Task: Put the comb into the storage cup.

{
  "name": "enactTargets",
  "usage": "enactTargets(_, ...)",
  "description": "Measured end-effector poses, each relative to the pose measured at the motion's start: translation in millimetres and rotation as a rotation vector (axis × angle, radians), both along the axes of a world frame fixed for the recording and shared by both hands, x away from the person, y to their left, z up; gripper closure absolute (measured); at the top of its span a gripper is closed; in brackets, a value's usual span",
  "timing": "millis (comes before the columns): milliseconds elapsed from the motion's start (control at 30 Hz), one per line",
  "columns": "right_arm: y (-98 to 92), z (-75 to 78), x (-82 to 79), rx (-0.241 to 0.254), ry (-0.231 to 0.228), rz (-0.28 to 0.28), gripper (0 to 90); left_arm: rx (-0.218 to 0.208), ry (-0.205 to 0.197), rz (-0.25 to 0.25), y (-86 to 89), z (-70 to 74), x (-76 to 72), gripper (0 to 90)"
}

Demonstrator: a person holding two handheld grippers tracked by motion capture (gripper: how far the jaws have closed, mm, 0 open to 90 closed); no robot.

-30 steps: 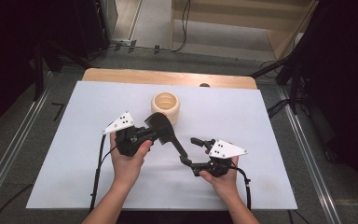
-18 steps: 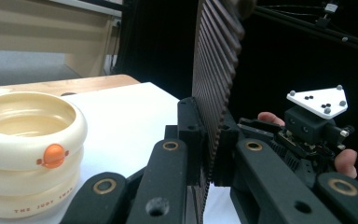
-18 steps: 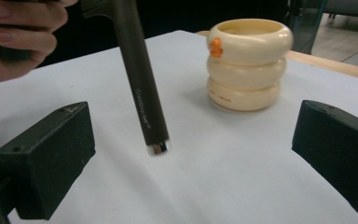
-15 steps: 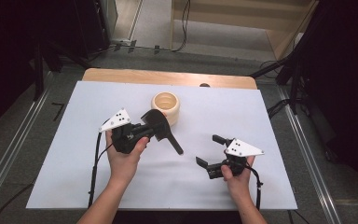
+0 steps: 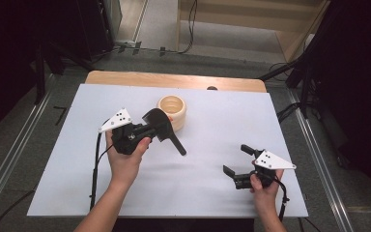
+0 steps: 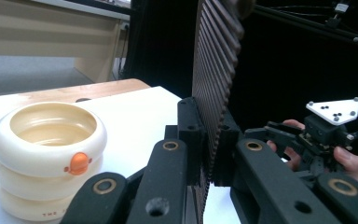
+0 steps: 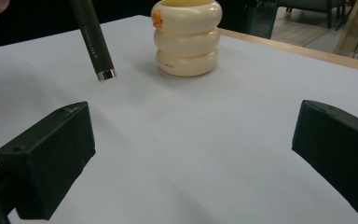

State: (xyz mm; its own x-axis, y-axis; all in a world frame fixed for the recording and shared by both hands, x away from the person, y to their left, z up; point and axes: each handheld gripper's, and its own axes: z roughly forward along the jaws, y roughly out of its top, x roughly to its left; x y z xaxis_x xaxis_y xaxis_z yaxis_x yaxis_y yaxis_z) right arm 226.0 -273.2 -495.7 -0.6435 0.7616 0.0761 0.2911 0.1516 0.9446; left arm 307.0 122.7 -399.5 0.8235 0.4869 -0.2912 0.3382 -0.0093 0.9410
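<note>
One black hairbrush sits clamped in my left gripper, handle slanting toward the lower right; my right gripper, jaws just opened, stands empty.

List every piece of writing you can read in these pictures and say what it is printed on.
Cream ringed holder, bottom ring: small red print, too blurred to read.
Black brush handle: pale lettering along it, too small to read.
Nothing else carries legible text.
</note>
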Motion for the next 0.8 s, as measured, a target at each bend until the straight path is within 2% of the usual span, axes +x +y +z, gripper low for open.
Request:
enactTargets(400, -28.8, -3.5, -13.4, 0.000, 0.002, -0.064, 0.0, 0.010, -0.006, 0.014, 3.9, 6.4, 11.2, 85.9)
enactTargets(800, -57.0, -8.3, -27.8, 0.002, 0.010, -0.117, 0.0, 0.013, -0.026, 0.026, 5.9, 20.8, 22.0, 85.9)
